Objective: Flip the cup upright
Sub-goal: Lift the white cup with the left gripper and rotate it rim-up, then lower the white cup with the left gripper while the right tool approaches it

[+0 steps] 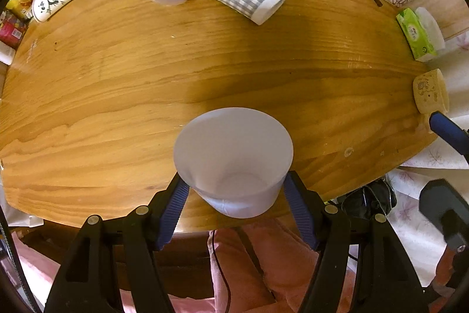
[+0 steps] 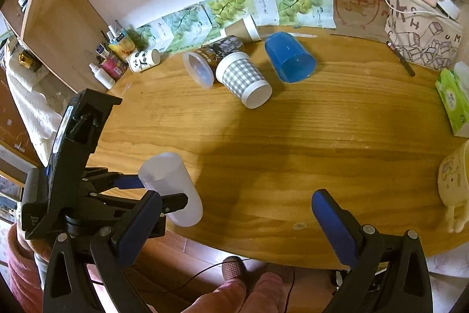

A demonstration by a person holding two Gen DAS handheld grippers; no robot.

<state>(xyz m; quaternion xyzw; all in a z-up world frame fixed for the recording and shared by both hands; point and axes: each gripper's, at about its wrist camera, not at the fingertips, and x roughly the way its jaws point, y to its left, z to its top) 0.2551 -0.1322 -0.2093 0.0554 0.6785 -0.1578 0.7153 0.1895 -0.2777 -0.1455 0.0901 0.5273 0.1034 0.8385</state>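
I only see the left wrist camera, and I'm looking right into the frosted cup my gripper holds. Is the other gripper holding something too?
Observer: No, the right gripper is open and empty, hanging over the near edge of the wooden table.
Operator: Is my cup standing up straight?
Observer: Not yet. In the right wrist view the frosted cup is tilted, with its mouth leaning back toward the left gripper that clamps it.
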